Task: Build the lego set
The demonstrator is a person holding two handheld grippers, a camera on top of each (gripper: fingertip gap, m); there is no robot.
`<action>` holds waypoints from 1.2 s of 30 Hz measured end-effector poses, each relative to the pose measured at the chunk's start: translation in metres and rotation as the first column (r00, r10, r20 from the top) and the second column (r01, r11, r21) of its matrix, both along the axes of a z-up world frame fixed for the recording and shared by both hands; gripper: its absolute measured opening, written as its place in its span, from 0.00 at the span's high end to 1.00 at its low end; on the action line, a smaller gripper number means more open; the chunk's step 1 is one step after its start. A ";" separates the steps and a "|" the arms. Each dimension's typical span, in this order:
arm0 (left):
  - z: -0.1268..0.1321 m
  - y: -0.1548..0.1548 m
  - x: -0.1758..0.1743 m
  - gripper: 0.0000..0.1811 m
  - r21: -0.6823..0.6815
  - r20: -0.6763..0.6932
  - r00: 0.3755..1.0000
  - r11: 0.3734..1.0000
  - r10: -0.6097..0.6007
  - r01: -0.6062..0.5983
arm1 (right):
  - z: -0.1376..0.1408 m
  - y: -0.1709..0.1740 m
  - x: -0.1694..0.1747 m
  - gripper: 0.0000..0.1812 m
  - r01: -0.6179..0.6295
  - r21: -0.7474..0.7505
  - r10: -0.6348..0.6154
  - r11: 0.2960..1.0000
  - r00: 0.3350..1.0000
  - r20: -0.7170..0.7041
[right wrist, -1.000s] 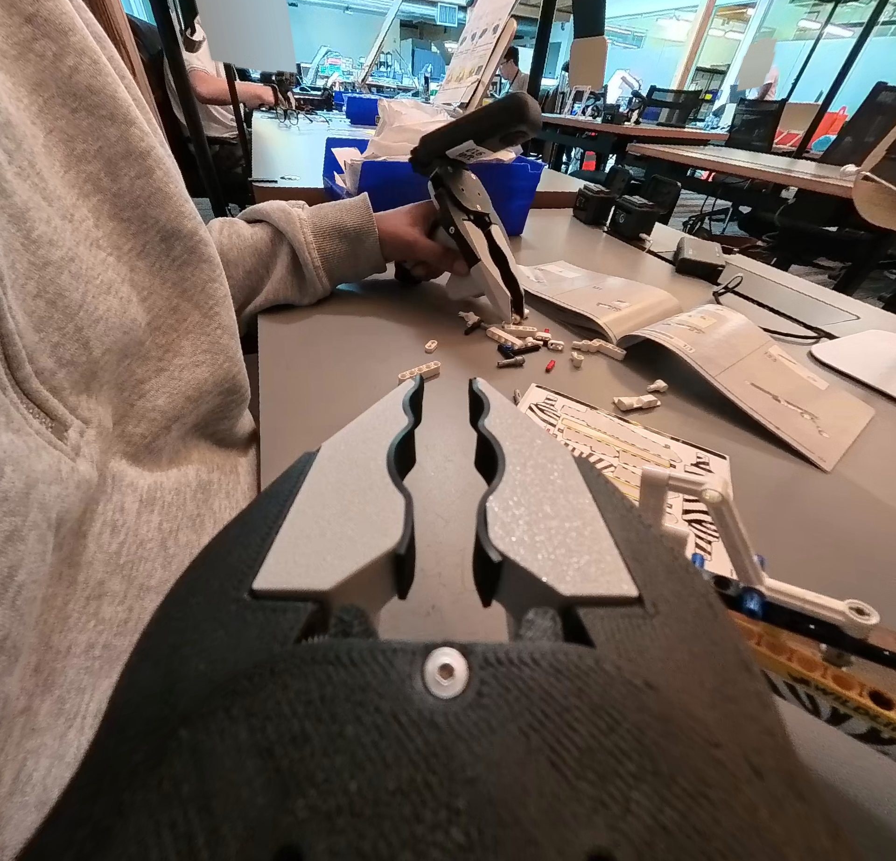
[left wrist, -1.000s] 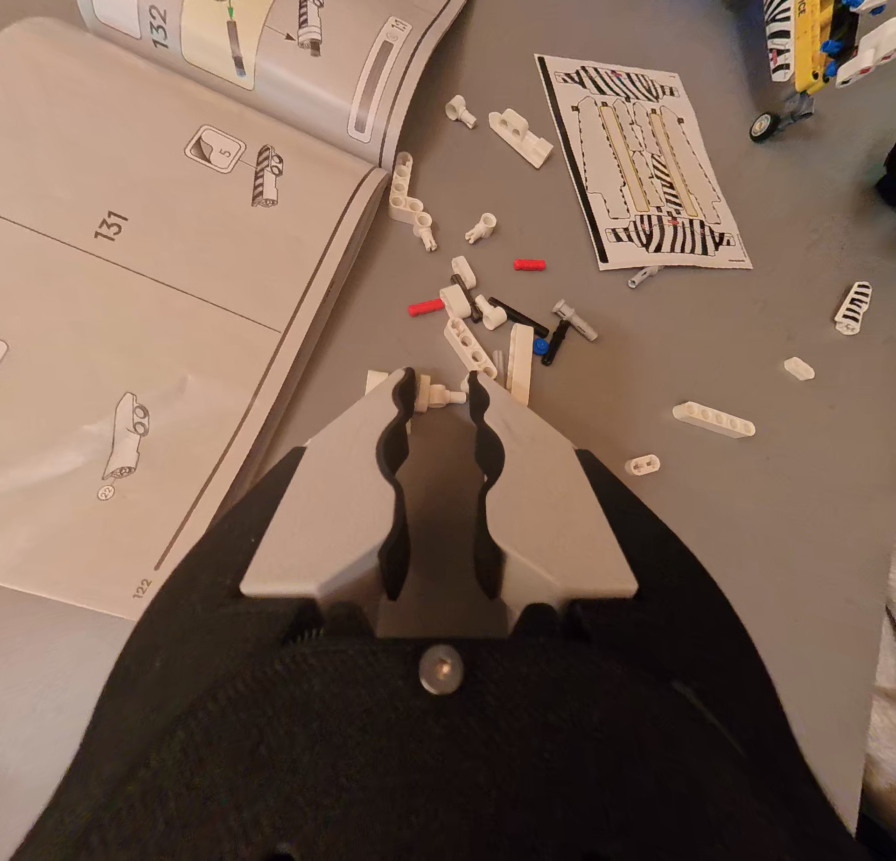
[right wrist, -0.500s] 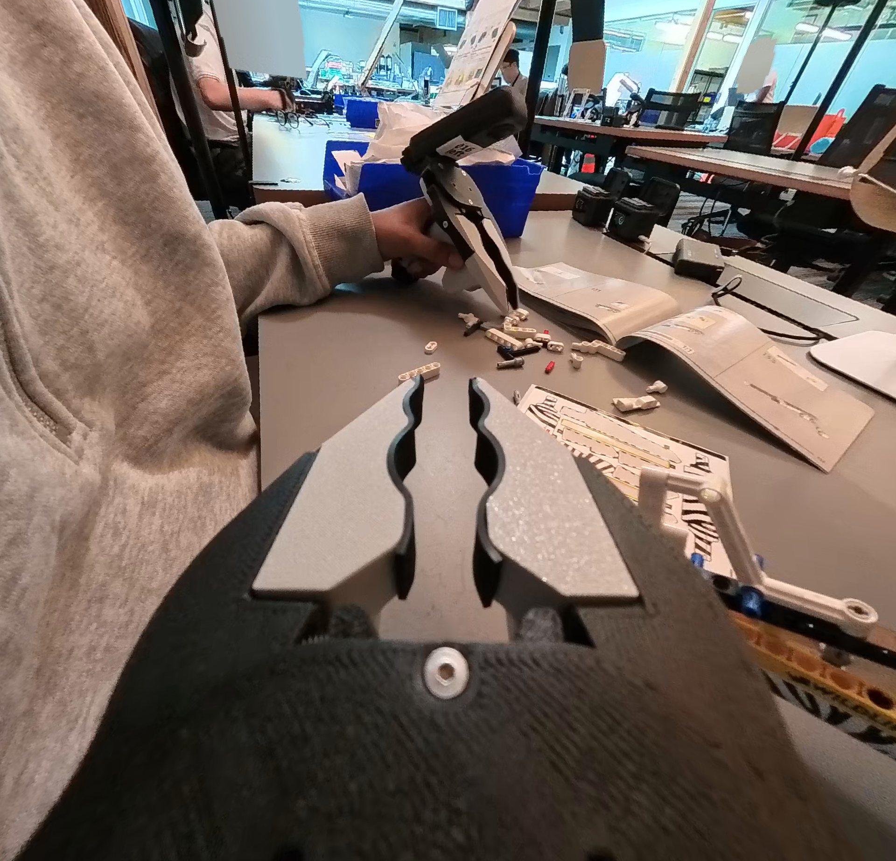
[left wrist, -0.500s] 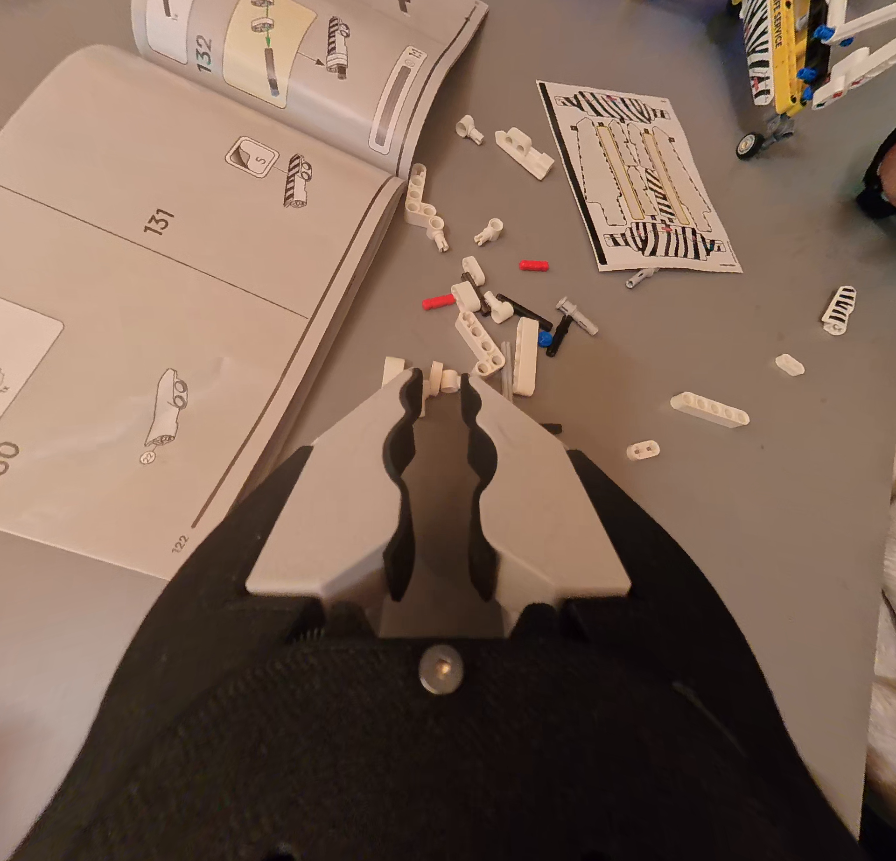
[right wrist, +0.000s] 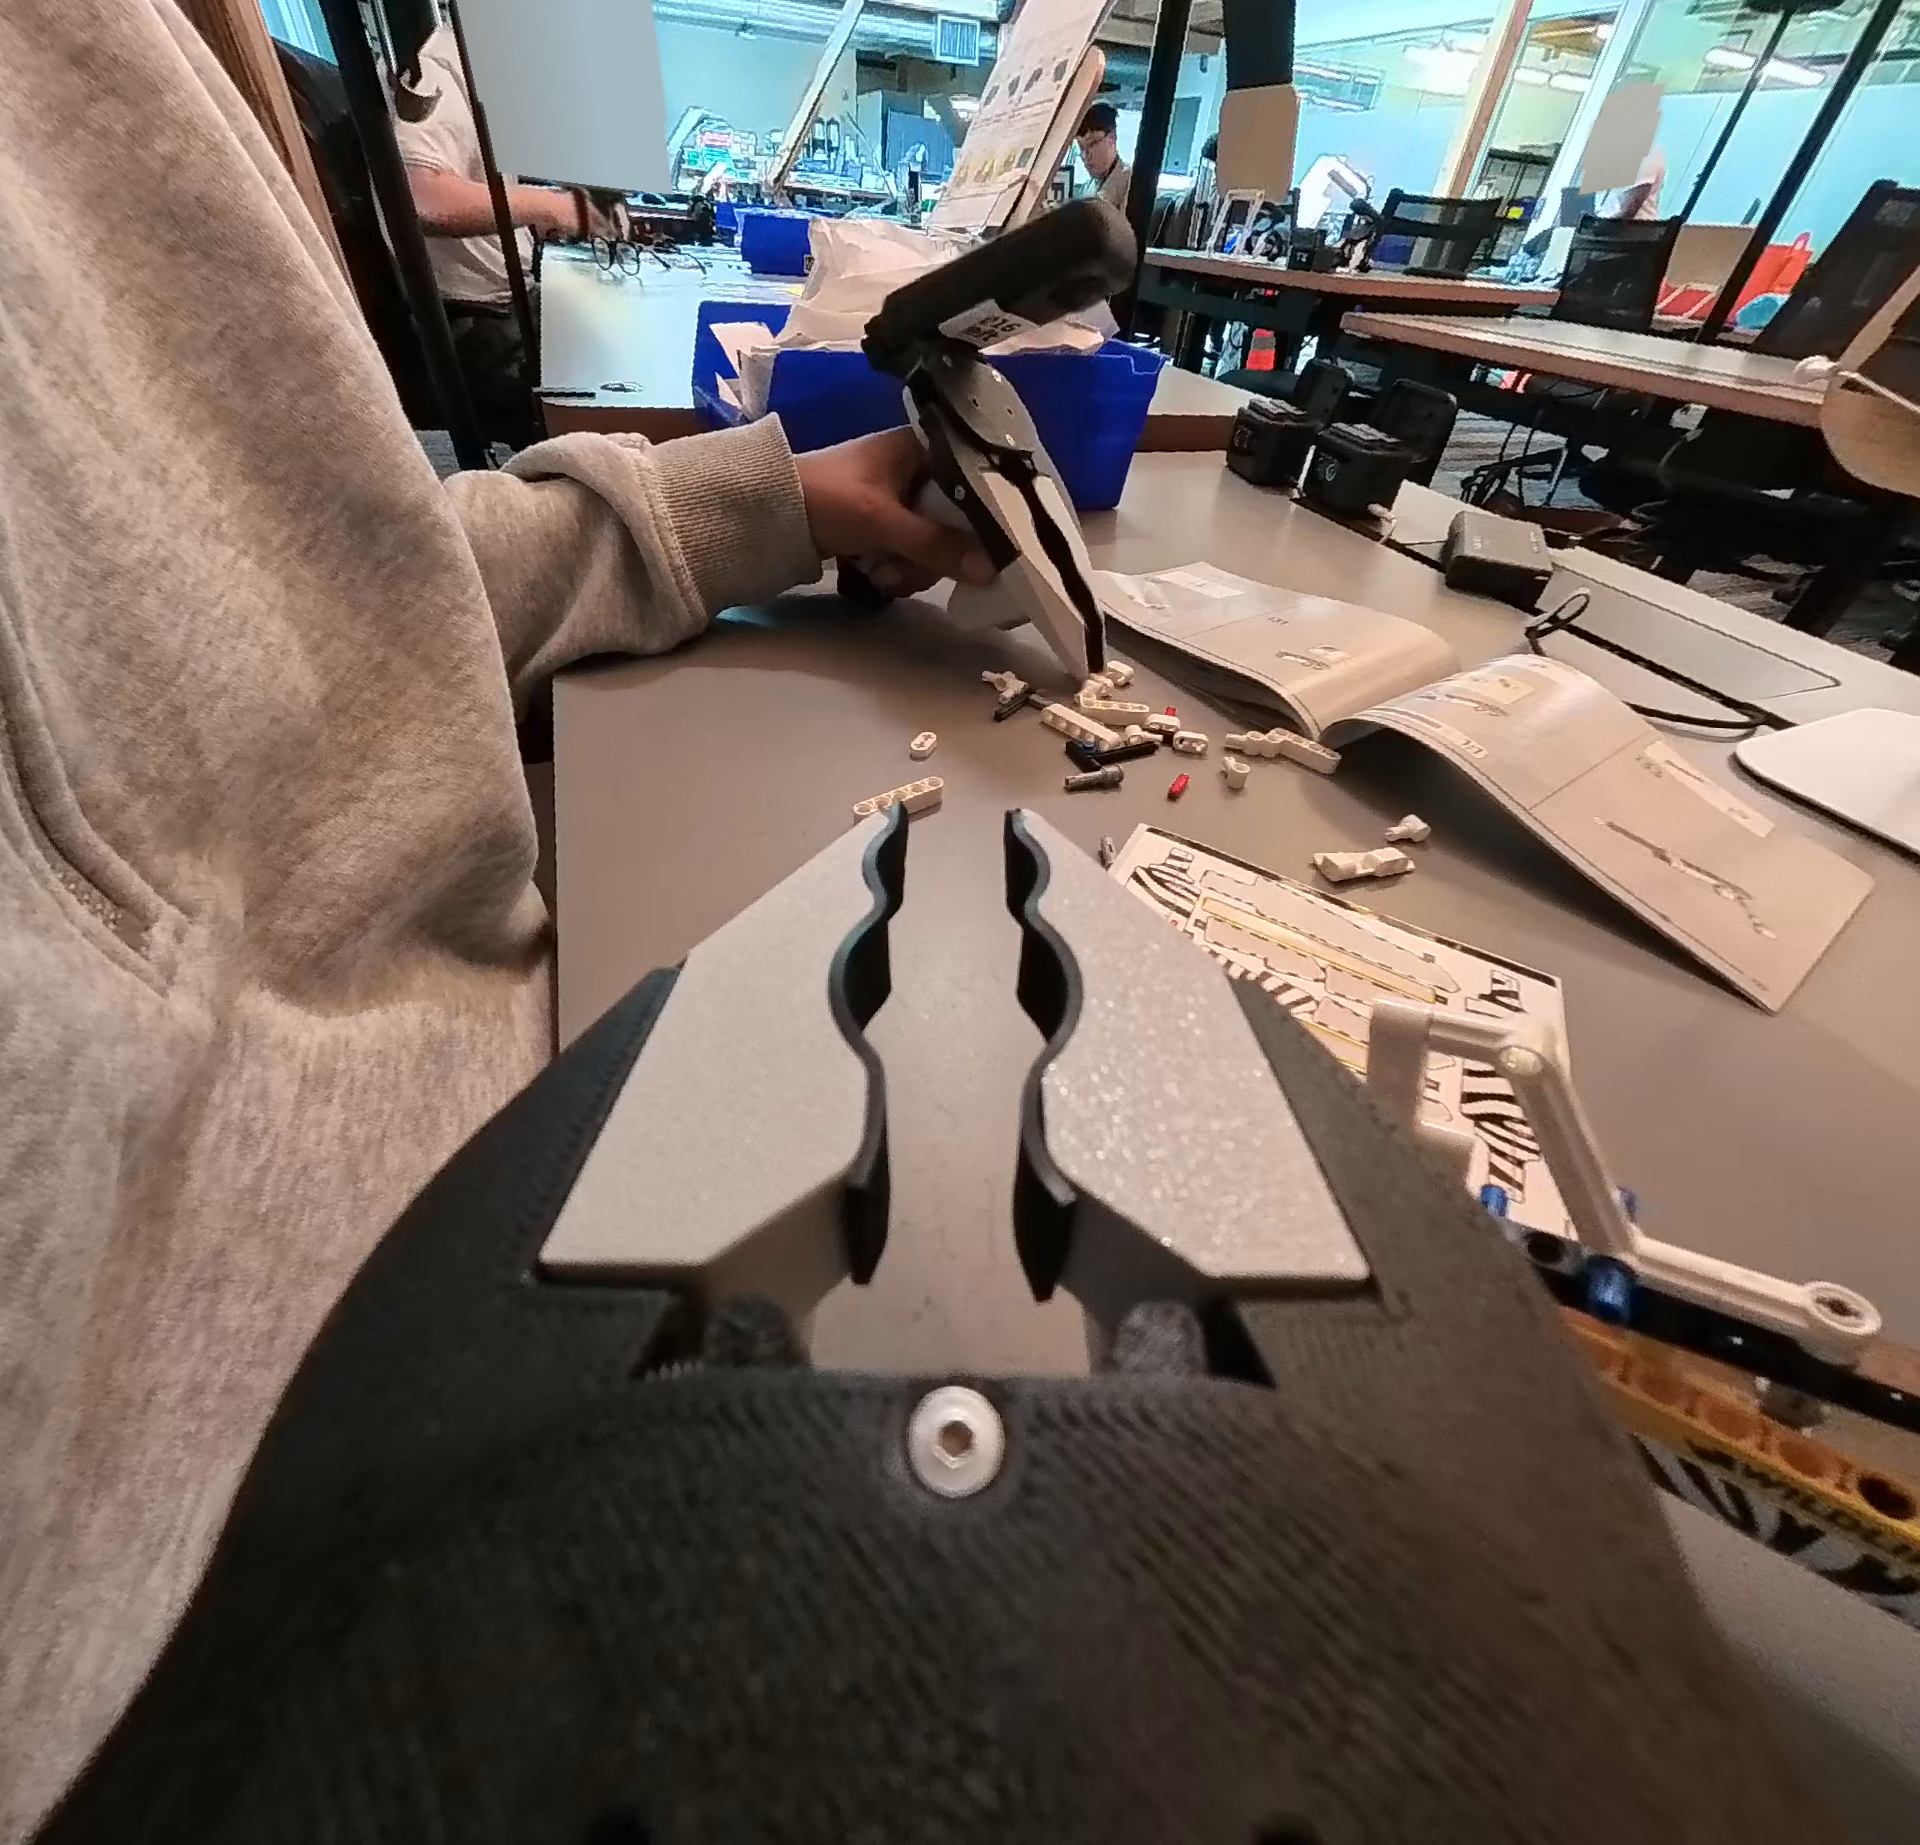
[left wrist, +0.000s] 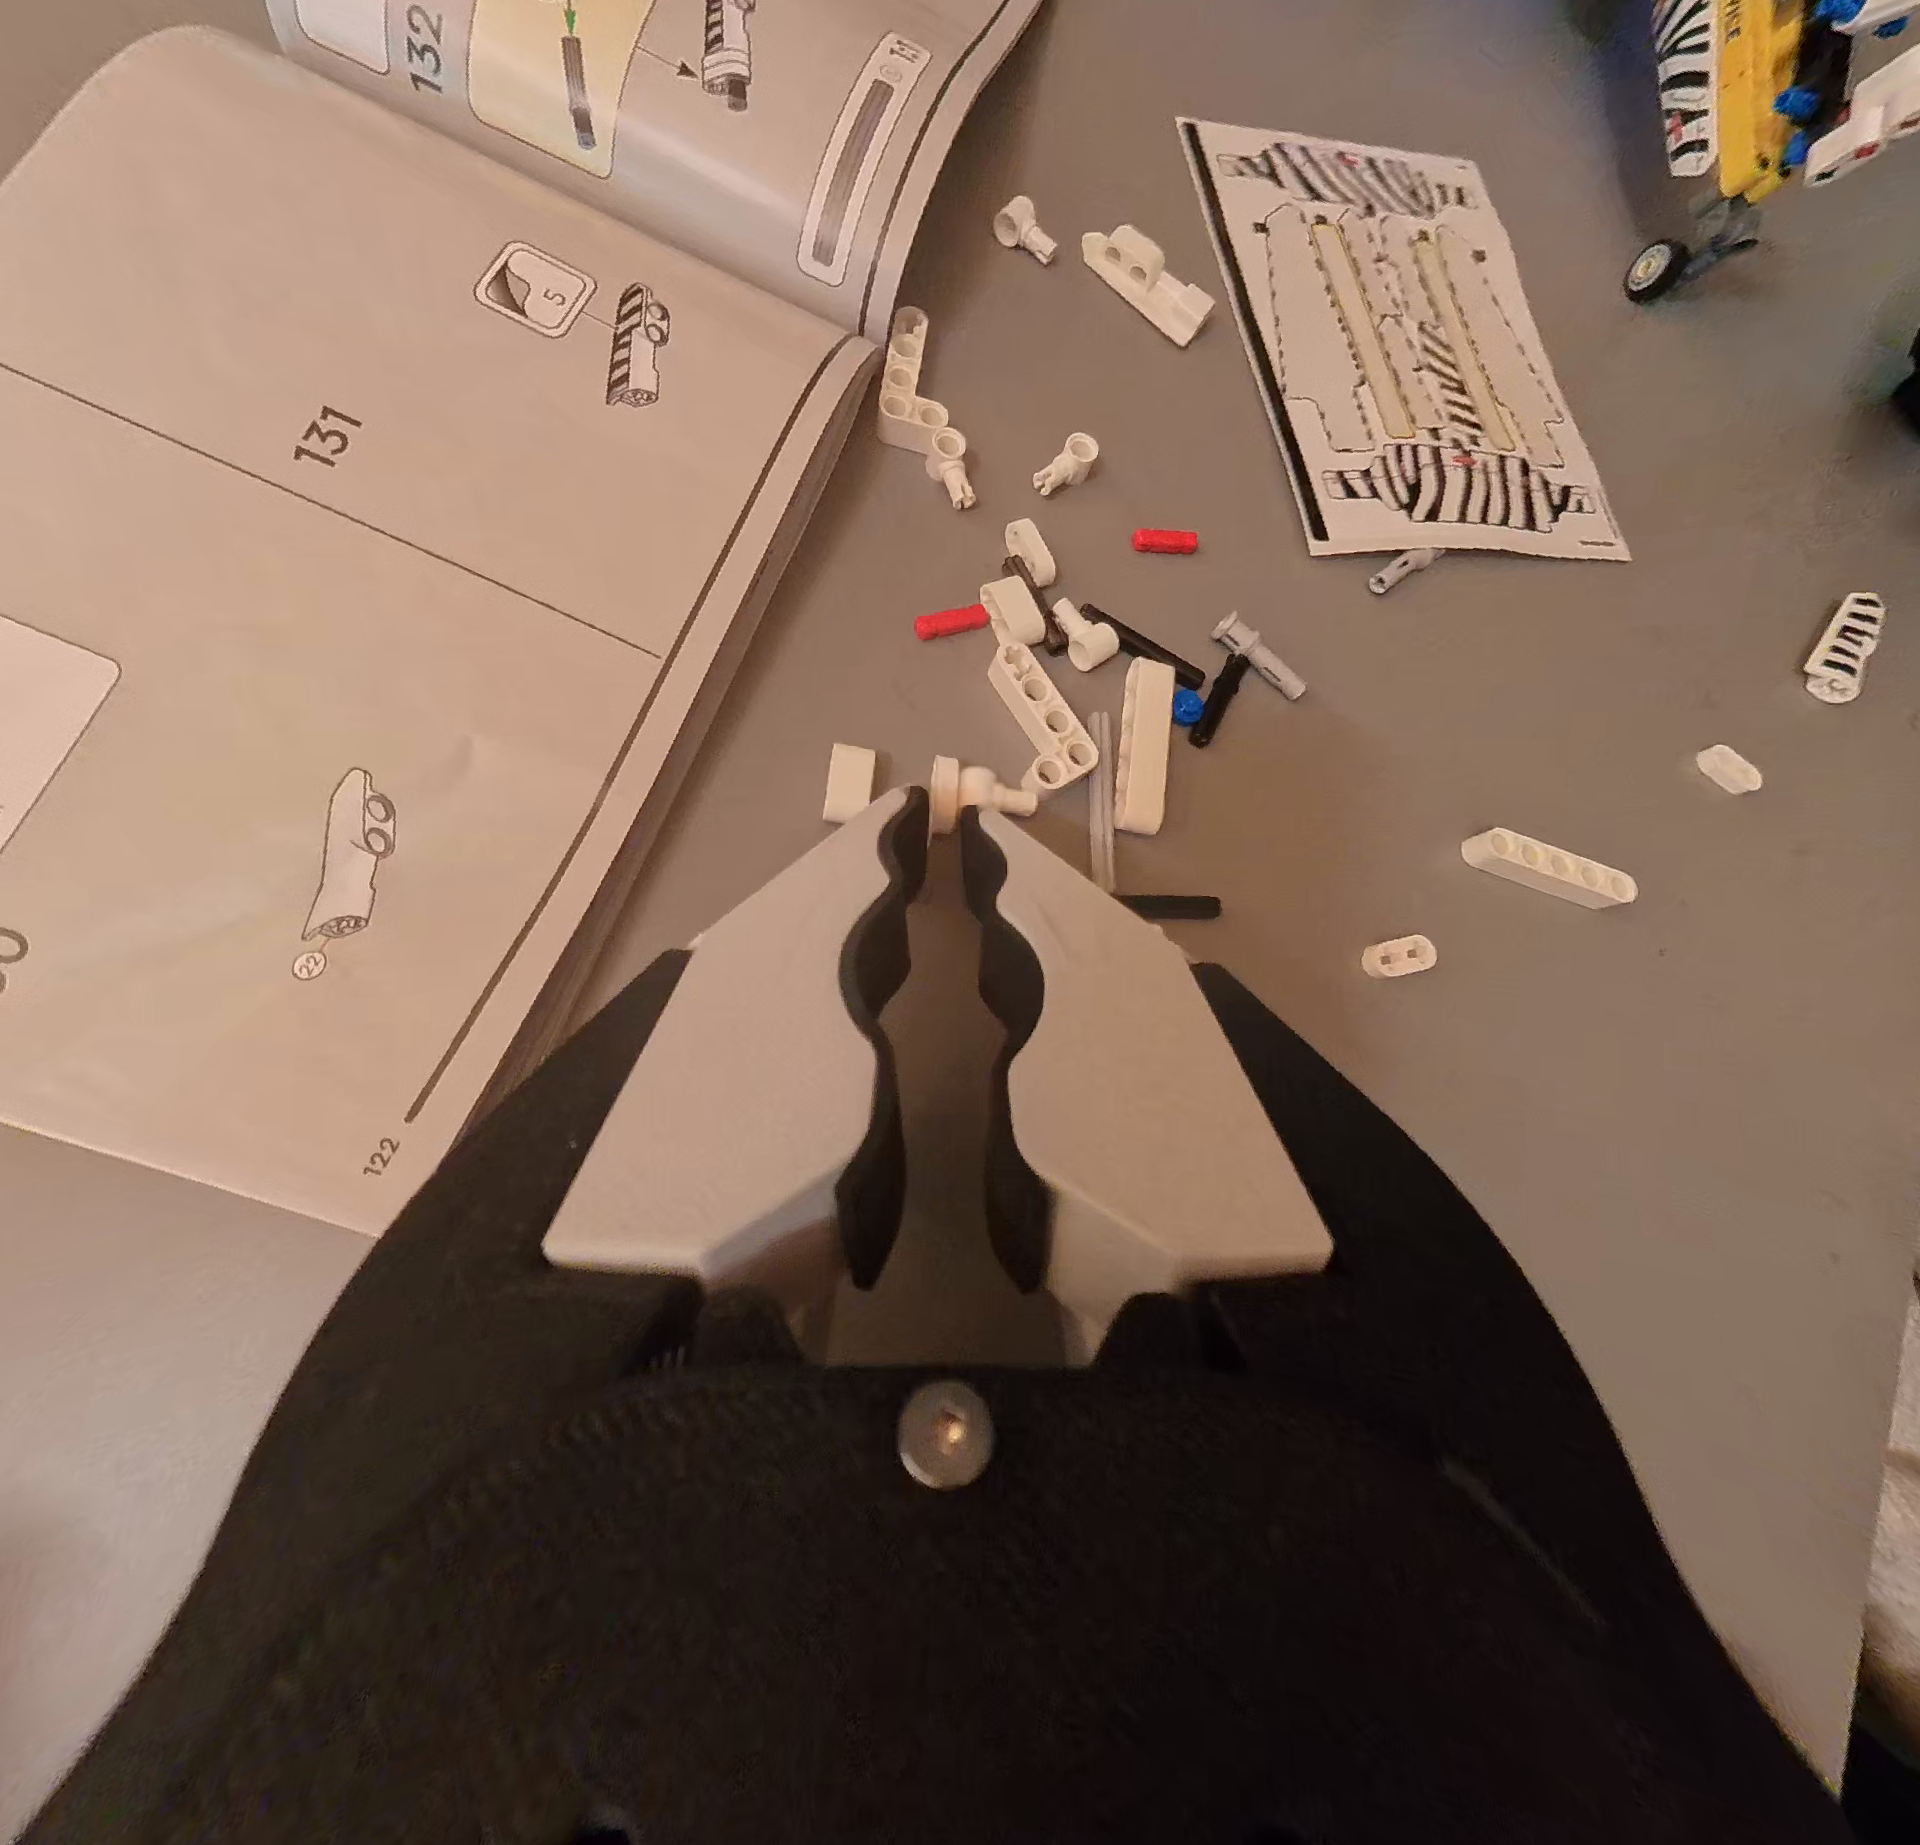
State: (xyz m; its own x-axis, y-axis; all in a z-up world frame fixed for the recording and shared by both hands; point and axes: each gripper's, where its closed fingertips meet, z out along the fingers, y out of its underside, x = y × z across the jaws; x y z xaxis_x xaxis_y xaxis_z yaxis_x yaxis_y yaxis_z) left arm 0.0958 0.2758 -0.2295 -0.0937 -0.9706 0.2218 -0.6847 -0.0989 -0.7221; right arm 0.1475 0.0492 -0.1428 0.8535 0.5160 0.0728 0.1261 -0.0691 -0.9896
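My left gripper (left wrist: 940,810) points down at the grey table, its tips closed on a small white connector piece (left wrist: 961,787) at the near edge of a pile of loose white, black, red and blue pieces (left wrist: 1060,673). In the right wrist view the left gripper (right wrist: 1089,665) touches down among those pieces (right wrist: 1112,720). My right gripper (right wrist: 956,827) is open and empty, held above the table. The partly built yellow and zebra-striped model (left wrist: 1745,50) stands at the far right; its white arm (right wrist: 1558,1172) is just right of my right gripper.
An open instruction booklet (left wrist: 416,548) lies left of the pile. A zebra sticker sheet (left wrist: 1403,341) lies to the right. A white five-hole beam (left wrist: 1548,865) and small white links lie apart. A blue bin (right wrist: 1039,413) stands behind. A person's grey sleeve (right wrist: 260,756) fills the left. My hands' fingertips stand some 25 cm from each other.
My left gripper came down and forward to the small white connector, and its jaws narrowed around it. My right gripper has not moved.
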 end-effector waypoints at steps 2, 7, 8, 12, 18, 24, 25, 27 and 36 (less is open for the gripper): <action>-0.005 -0.001 0.000 0.97 0.013 -0.031 1.000 1.000 -0.004 0.004 | 0.000 0.000 0.000 0.90 0.000 -0.001 0.000 1.000 1.000 0.001; -0.005 -0.002 0.001 0.98 0.054 -0.027 1.000 0.998 -0.014 0.015 | 0.000 0.000 0.000 0.90 0.001 0.000 -0.001 1.000 1.000 0.003; -0.005 -0.002 0.001 0.98 0.058 -0.026 1.000 0.998 -0.014 0.016 | 0.000 0.000 0.000 0.90 0.001 0.000 -0.001 1.000 1.000 0.004; 0.000 0.002 0.002 0.99 0.083 -0.002 1.000 0.997 -0.001 0.001 | 0.000 0.000 0.000 0.90 0.002 0.000 -0.002 1.000 1.000 0.005; 0.027 0.000 0.010 0.99 0.108 0.130 0.991 0.994 0.008 -0.022 | -0.001 0.000 0.001 0.90 0.004 -0.003 -0.004 1.000 1.000 0.007; 0.085 -0.070 0.036 0.99 -0.104 0.382 0.923 0.989 -0.057 0.104 | 0.002 0.004 0.006 0.90 0.073 0.048 -0.076 0.996 0.996 0.050; 0.096 -0.085 0.040 0.99 -0.163 0.423 0.905 0.980 -0.039 0.118 | 0.003 0.005 0.007 0.90 0.100 0.067 -0.105 0.993 0.991 0.077; 0.113 -0.117 0.047 0.99 -0.295 0.486 0.874 0.943 0.011 0.153 | 0.004 0.010 0.002 0.88 0.141 0.100 -0.155 0.985 0.977 0.145; 0.112 -0.192 0.033 1.00 -0.788 0.446 0.866 0.557 0.225 0.261 | 0.010 0.031 -0.027 0.86 0.166 0.170 -0.222 0.971 0.893 0.393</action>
State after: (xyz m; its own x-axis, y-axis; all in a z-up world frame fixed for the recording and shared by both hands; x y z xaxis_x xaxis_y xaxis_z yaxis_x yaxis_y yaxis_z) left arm 0.1285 0.0841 -0.1174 -0.4293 -0.3843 0.8173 -0.3114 -0.7865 -0.5334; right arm 0.1203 0.0798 -0.1326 0.8172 0.3058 0.4886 0.5157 -0.0093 -0.8567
